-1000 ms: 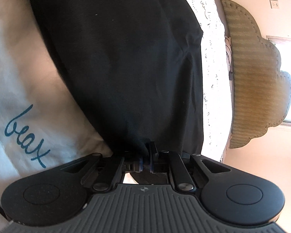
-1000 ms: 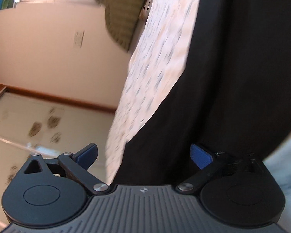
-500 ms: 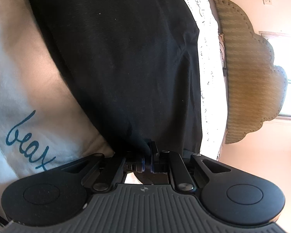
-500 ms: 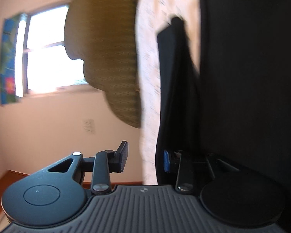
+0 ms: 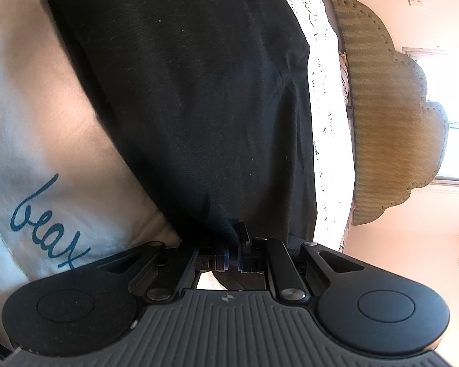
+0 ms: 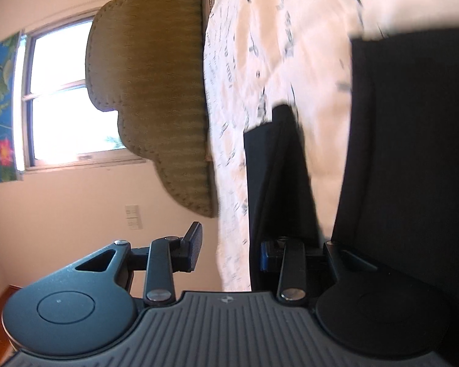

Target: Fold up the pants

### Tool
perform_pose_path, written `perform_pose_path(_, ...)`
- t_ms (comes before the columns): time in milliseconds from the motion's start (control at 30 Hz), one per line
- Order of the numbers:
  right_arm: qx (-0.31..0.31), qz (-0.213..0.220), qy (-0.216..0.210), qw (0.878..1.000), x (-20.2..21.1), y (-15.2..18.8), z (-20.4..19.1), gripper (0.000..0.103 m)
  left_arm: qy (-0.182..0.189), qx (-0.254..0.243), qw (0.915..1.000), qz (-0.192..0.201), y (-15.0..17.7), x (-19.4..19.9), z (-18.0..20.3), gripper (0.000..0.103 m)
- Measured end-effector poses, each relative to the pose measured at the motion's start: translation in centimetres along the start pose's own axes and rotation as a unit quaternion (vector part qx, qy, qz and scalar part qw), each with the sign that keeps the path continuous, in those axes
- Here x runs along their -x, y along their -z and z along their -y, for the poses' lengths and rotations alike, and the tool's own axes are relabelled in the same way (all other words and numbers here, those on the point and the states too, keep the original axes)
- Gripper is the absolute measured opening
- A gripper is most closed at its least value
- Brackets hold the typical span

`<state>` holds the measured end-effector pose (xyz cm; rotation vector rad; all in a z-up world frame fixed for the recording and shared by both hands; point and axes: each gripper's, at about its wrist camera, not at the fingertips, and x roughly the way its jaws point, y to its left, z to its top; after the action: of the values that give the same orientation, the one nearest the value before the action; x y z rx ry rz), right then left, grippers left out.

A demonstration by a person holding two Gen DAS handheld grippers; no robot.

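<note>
The black pants [image 5: 192,98] lie spread on the bed and fill the middle of the left wrist view. My left gripper [image 5: 234,255] is shut on an edge of the pants. In the right wrist view the pants show as a broad black panel [image 6: 413,159] at the right and a narrow upright flap [image 6: 275,177] in the middle. My right gripper [image 6: 229,253] is open. Its right finger lies against the foot of the flap and its left finger hangs free in front of the wall.
A white bedsheet with dark script [image 6: 275,46] covers the bed. A white cover with blue lettering [image 5: 42,214] lies left of the pants. An olive scalloped headboard [image 5: 388,116] [image 6: 156,91] stands against the wall, beside a bright window [image 6: 61,98].
My right gripper has swung around from the floor and bedside to face the headboard, and its open jaws have narrowed, with the flap at its right finger. My left gripper has stayed shut on the pants.
</note>
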<state>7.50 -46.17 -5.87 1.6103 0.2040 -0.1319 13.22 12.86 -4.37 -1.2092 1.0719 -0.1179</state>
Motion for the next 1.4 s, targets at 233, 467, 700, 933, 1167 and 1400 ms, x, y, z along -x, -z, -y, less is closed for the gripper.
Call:
perform_pose_path(233, 0.085, 0.009, 0.045, 0.995, 0.7, -0.2, -2.1, 0.003, 0.010, -0.013, 0.9999, -0.003, -0.1, 0.1, -0.2, 0.016)
perform_pose_path(467, 0.119, 0.020, -0.031, 0.992, 6.6, 0.6, -6.5, 0.003, 0.023, -0.013, 0.9994, -0.023, -0.6, 0.1, -0.5, 0.016)
perform_pose_path(700, 0.078, 0.038, 0.101, 0.991, 12.1, -1.0, 1.7, 0.003, 0.016, -0.045, 0.9986, -0.024, -0.8, -0.1, 0.2, 0.016)
perform_pose_path(933, 0.084, 0.040, 0.071, 0.993, 12.5, -0.7, 0.0, 0.003, -0.003, -0.064, 0.9971, -0.041, -1.4, 0.0, 1.9, 0.020)
perform_pose_path(1167, 0.091, 0.048, 0.107, 0.989, 15.3, -0.6, 0.8, 0.003, 0.001, -0.064, 0.9971, -0.042, -1.2, -0.2, 1.9, 0.022)
perform_pose_path(1400, 0.087, 0.032, 0.127, 0.988, 15.6, -2.4, 1.2, 0.004, -0.009, -0.086, 0.9949, -0.053, -1.7, 0.8, 2.2, 0.022)
